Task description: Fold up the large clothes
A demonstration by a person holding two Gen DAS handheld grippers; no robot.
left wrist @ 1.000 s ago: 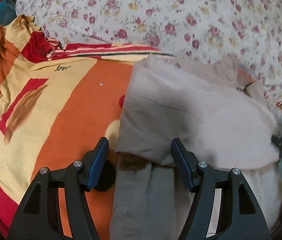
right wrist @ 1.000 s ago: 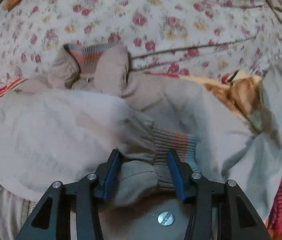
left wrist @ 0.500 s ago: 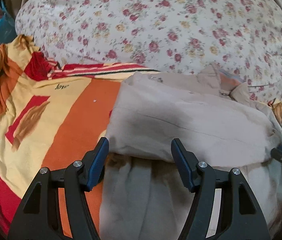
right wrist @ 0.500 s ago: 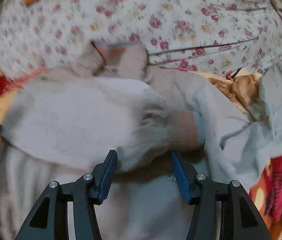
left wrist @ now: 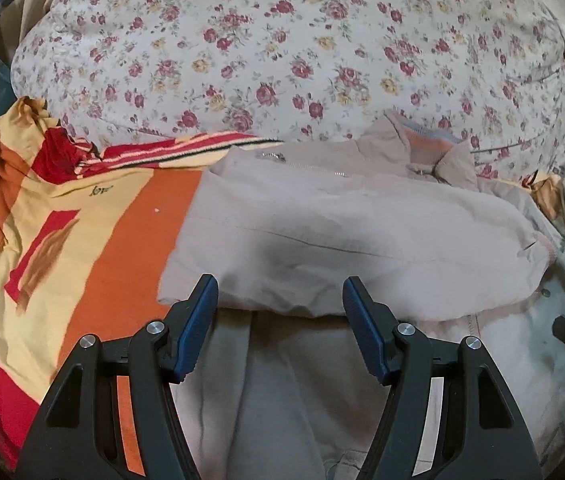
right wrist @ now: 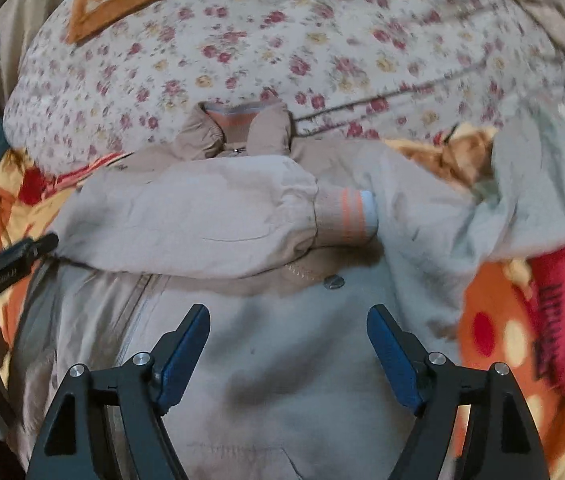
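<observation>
A beige zip jacket (left wrist: 322,216) lies flat on the bed, collar toward the pillow. One sleeve (right wrist: 202,216) is folded across its chest, its striped cuff (right wrist: 346,218) pointing right. My left gripper (left wrist: 280,300) is open and empty, above the jacket's lower left part, just below the folded sleeve. My right gripper (right wrist: 288,332) is open and empty above the jacket's lower front, below a snap button (right wrist: 333,282). The left gripper's side shows at the left edge of the right wrist view (right wrist: 6,264).
An orange, yellow and red blanket (left wrist: 62,240) covers the bed under the jacket. A floral pillow or quilt (left wrist: 282,60) rises behind the collar. A pale grey cloth (right wrist: 530,208) is bunched at the right, over a red and orange patch (right wrist: 522,320).
My right gripper has let go of the sleeve cuff, opened wide and drawn back. The sleeve now lies across the jacket. My left gripper has also drawn back a little.
</observation>
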